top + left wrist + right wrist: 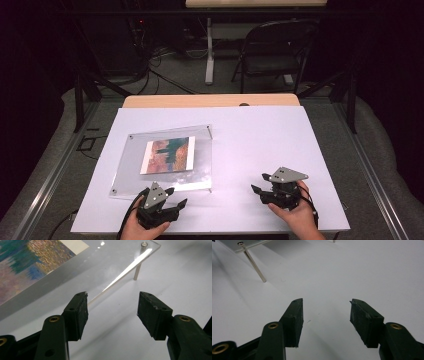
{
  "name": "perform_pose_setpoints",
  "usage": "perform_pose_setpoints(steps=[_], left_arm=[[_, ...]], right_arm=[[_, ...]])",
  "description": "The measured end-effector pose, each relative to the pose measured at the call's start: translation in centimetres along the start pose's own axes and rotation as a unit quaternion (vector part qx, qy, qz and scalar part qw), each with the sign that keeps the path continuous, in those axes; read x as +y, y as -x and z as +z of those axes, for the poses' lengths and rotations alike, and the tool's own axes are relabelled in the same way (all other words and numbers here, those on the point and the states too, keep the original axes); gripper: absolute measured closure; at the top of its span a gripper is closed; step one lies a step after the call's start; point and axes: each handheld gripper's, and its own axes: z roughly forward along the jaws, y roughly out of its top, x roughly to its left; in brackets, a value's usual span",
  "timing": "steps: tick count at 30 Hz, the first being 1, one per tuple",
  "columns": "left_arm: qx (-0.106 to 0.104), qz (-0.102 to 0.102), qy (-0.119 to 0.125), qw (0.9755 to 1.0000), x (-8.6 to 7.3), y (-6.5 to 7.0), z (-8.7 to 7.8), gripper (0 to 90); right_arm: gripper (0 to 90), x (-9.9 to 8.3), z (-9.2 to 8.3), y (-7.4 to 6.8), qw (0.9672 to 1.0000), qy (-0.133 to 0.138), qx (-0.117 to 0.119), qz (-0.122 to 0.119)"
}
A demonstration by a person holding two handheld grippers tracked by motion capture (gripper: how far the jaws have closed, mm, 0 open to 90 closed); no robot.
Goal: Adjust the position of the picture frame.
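A clear acrylic frame (165, 157) is seen lying on the left half of the white bench (260, 145), raised slightly above the surface on thin metal standoff pins (137, 272). A colourful printed picture (168, 155) is held inside the frame, roughly at its middle.

The left hand-held gripper (170, 197) is held by the person's left hand (145, 231) at the near edge of the bench, just beside the near edge of the frame. In the left gripper view its jaws are spread wide with nothing between them, and the frame's near corner and one pin are seen just ahead of the fingertips (80, 307).

The right hand-held gripper (259, 182) is held by the right hand (297, 215) on the right half of the bench, well apart from the frame. Its jaws are likewise spread wide and empty above bare white surface, with a pin (253, 262) of the frame visible at the upper left of the right gripper view.

A dark folding chair (275, 50) is seen beyond the bench.
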Motion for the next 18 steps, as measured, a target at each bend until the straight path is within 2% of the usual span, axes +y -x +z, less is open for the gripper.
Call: perform_pose_setpoints(steps=[3, 6, 9, 11, 12, 13, 18], left_arm=[[0.001, -0.004, 0.002, 1.0000, 0.01, -0.10, -0.12, 41.6], [0.000, -0.018, 0.013, 0.9998, -0.06, -0.03, -0.58, 42.8], [-0.002, -0.023, 0.018, 0.9996, -0.11, -0.01, -0.75, 44.1], [-0.004, -0.028, 0.018, 0.9994, -0.16, 0.07, -0.92, 46.7], [0.005, -0.025, 0.019, 0.9995, -0.21, 0.11, -0.99, 48.7], [0.005, -0.025, 0.019, 0.9995, -0.21, 0.11, -0.99, 50.9], [0.017, -0.040, -0.006, 0.9990, -0.44, -0.27, -0.93, 63.2]], right_arm=[[43.6, -0.04, -0.06, 0.18, 0.9999, 0.006, 0.008, 0.010], [43.8, 0.03, -0.12, 0.28, 0.9998, 0.011, 0.010, 0.015], [44.9, 0.09, -0.07, 0.25, 0.9997, 0.015, 0.013, 0.015], [45.2, 0.11, -0.03, 0.24, 0.9997, 0.015, 0.013, 0.014], [46.3, 0.13, 0.02, 0.28, 0.9997, 0.014, 0.016, 0.015], [46.3, 0.13, 0.02, 0.28, 0.9997, 0.014, 0.016, 0.015], [49.9, 0.29, 0.24, 0.42, 0.9995, 0.015, 0.022, 0.019]])
